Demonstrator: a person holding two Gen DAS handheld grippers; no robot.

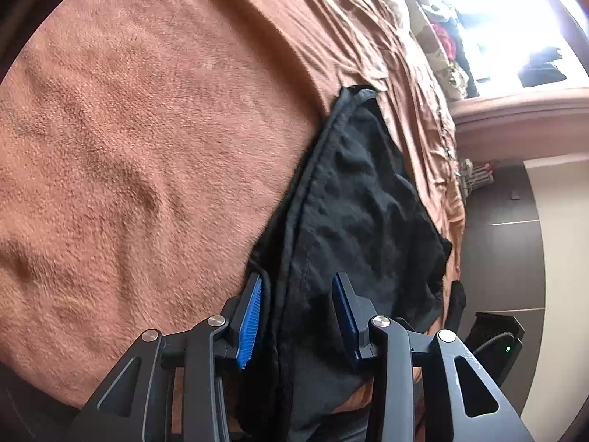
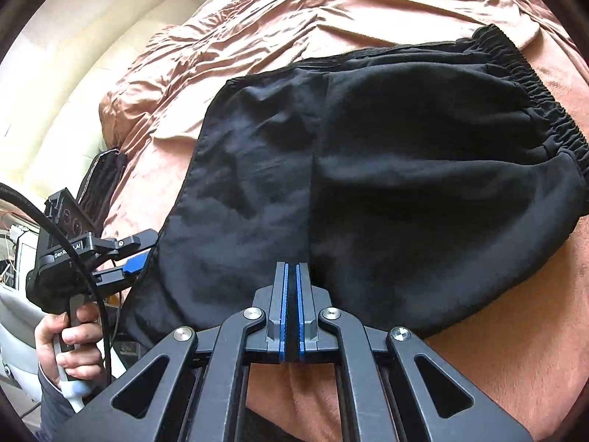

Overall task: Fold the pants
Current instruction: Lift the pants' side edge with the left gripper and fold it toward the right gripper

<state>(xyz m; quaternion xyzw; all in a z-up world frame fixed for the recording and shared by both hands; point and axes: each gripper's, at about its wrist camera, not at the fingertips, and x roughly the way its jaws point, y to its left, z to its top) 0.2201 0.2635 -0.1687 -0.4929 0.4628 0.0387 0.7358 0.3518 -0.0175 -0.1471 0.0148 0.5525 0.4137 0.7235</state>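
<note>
Currently the black pants (image 2: pixel 368 169) lie folded on the brown blanket (image 1: pixel 147 147). Right gripper (image 2: pixel 291 294) is clamped on 1 near fabric edge; left gripper (image 1: pixel 296 313) stands parted, fabric between its pads unpressed. Cloth appears light, limp, slippery: grip seams or the elastic waistband (image 2: pixel 545 110).

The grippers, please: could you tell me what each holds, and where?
Right gripper pinches the pants at their near edge; left gripper holds nothing.
</note>
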